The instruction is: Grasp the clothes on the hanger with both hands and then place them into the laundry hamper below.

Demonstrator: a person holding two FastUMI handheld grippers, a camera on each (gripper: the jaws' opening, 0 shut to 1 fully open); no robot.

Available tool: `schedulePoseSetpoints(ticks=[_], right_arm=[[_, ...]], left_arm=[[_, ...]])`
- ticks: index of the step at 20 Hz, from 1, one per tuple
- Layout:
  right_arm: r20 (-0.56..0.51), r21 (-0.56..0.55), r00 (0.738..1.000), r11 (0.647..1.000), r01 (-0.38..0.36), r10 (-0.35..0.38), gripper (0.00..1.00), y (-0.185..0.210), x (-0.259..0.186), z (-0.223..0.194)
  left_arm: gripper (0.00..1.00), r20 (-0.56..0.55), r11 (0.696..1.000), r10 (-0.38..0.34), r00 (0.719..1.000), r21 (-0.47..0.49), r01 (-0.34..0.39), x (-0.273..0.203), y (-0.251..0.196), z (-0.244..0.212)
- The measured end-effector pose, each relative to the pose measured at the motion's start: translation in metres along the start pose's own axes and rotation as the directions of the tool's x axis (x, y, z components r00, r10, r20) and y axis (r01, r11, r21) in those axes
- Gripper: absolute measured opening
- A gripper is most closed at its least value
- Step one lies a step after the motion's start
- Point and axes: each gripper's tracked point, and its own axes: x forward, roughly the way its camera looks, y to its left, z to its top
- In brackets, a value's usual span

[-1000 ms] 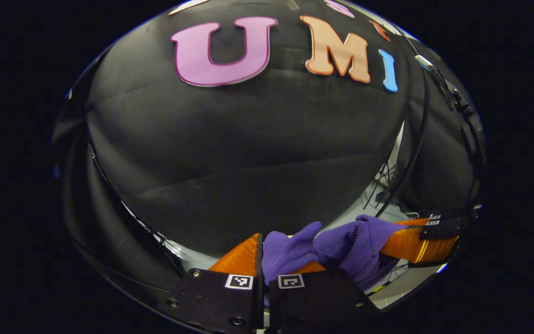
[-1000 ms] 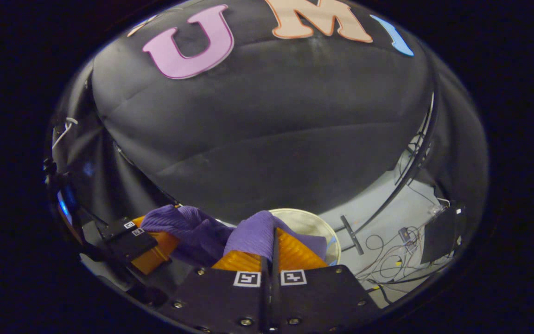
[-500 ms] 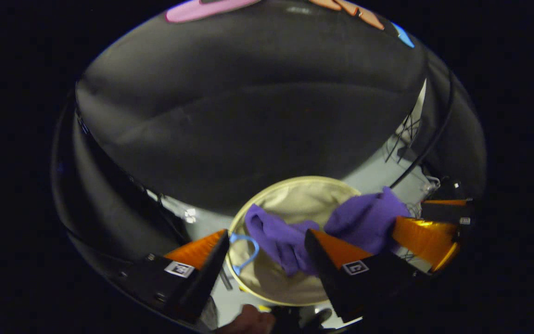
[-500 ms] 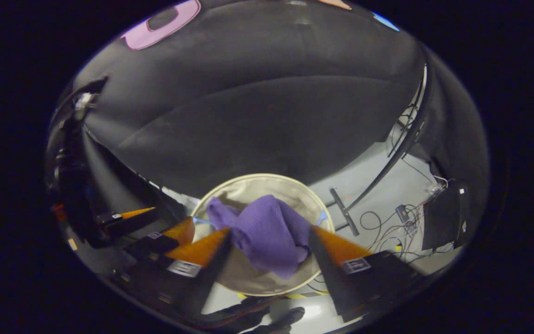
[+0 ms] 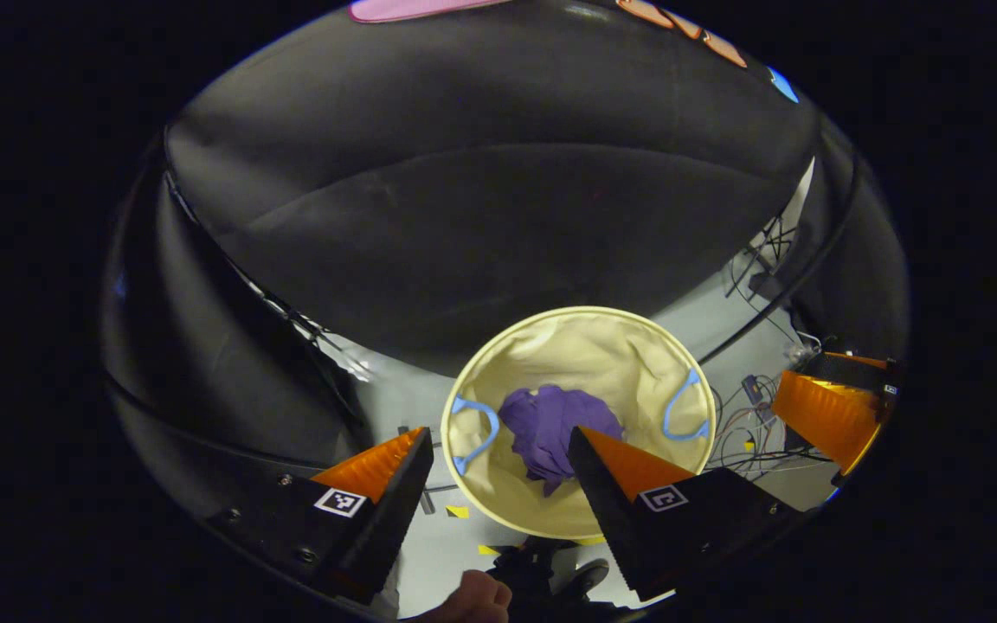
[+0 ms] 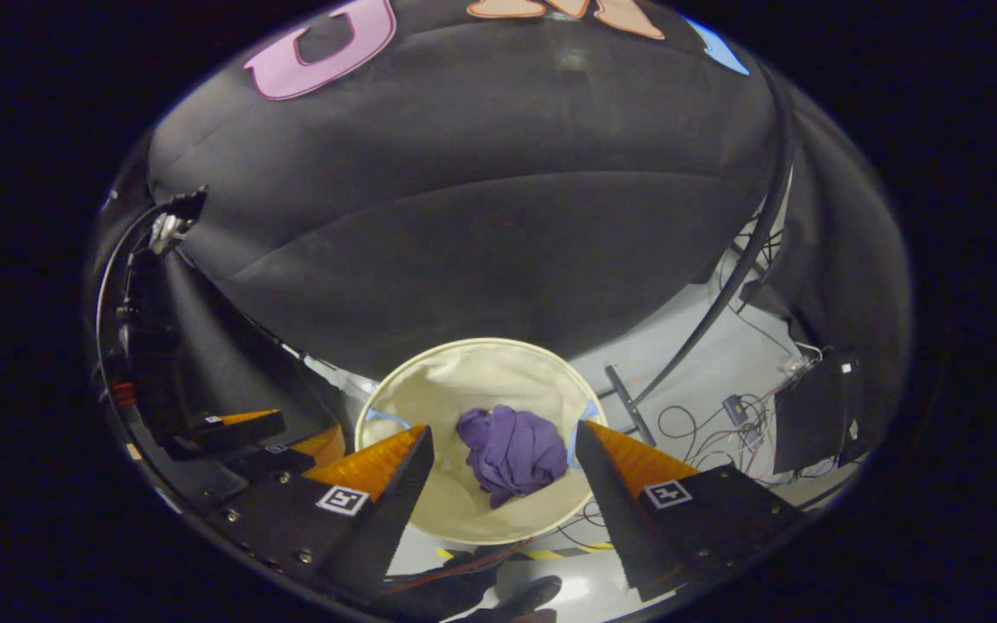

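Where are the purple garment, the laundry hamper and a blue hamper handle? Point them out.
purple garment (image 5: 555, 428), left gripper view, middle of the crumpled heap.
laundry hamper (image 6: 429, 394), right gripper view, bare cream inner wall.
blue hamper handle (image 5: 474, 428), left gripper view, curve of the loop.

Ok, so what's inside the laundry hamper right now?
A crumpled purple garment lies at the bottom of the cream laundry hamper, along with two blue handles hanging inside its rim. Whatever is under the garment is covered.
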Motion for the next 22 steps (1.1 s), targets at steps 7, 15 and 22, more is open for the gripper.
schedulePoseSetpoints(ticks=[7, 15, 22], right_arm=[[0.047, -0.072, 0.998, 0.997, -0.037, 0.041, 1.00, 0.025, -0.054, 0.015], [0.118, -0.131, 0.989, 0.989, -0.072, 0.088, 0.99, 0.048, -0.155, 0.021], [0.209, -0.154, 0.968, 0.983, -0.105, 0.136, 0.99, 0.053, -0.246, 0.023]], left_arm=[[0.98, 0.066, 0.999, 0.021, 0.998, -0.049, -0.018, -0.058, 0.021, 0.012], [0.97, 0.182, 0.993, 0.067, 0.981, -0.112, -0.047, -0.158, 0.041, 0.018], [0.97, 0.301, 0.985, 0.109, 0.947, -0.162, -0.061, -0.249, 0.051, 0.016]])
